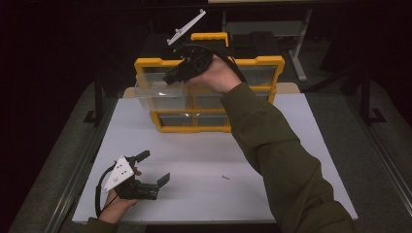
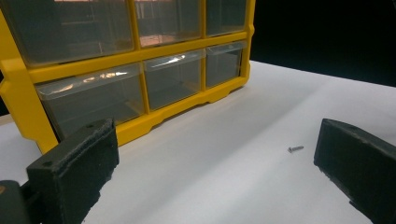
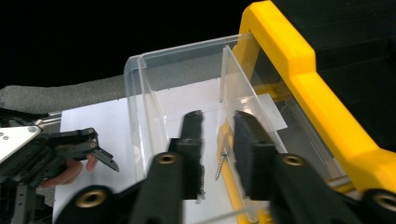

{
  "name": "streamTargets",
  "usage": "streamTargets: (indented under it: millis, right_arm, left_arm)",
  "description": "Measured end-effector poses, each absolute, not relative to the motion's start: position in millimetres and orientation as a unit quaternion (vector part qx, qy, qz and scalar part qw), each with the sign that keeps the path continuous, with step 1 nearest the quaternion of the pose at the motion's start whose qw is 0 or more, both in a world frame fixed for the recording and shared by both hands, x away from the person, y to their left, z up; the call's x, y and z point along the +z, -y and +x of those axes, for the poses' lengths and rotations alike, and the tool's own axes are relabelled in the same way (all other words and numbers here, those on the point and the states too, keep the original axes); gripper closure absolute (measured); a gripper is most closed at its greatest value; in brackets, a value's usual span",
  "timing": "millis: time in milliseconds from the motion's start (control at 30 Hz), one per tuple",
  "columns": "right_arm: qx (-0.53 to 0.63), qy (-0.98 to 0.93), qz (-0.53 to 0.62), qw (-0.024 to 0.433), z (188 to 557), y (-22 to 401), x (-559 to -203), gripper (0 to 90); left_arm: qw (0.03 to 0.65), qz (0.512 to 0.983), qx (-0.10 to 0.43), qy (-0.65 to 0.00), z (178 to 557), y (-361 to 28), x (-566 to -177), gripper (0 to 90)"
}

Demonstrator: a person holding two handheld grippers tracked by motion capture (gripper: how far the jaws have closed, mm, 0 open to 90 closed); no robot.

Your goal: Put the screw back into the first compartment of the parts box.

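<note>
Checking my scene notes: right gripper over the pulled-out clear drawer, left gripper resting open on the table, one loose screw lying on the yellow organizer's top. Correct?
Nearly. The loose screw lies on the white table, not on the organizer, as the high view shows. The right gripper over the clear drawer and the open left gripper are correct.

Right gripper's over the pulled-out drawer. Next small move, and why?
Probably lift the right gripper clear of the clear plastic drawer: the small metal screw looks free between its parted jaws, inside the drawer.
</note>
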State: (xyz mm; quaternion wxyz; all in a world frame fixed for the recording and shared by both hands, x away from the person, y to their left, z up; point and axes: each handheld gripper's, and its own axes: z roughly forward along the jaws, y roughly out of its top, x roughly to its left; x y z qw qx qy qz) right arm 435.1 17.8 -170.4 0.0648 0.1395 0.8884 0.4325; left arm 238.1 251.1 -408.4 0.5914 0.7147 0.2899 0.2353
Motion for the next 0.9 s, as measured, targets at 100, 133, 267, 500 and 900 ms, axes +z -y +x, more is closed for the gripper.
streamTargets:
  millis: [100, 133, 267, 500, 900]
  right_arm:
    - [0.435, -0.887, 0.143, 0.061, 431.4, -11.9, -166.5, 87.3]
    - [0.437, -0.886, 0.146, 0.057, 429.9, -10.1, -165.2, 89.0]
    - [0.44, -0.886, 0.133, 0.065, 425.1, -1.2, -161.4, 89.5]
    - [0.448, -0.882, 0.133, 0.061, 416.0, 13.7, -160.4, 89.6]
    - [0.46, -0.877, 0.127, 0.062, 404.9, 44.0, -171.6, 86.7]
  left_arm:
    - [0.586, 0.719, 0.238, -0.288, 238.1, -252.1, -408.0, 0.0]
    - [0.585, 0.721, 0.239, -0.286, 238.1, -252.2, -407.9, 0.0]
    - [0.589, 0.717, 0.239, -0.286, 238.4, -250.6, -408.7, 0.0]
    - [0.584, 0.721, 0.244, -0.281, 239.1, -252.1, -408.4, 0.0]
    - [0.583, 0.722, 0.242, -0.283, 238.9, -251.7, -409.0, 0.0]
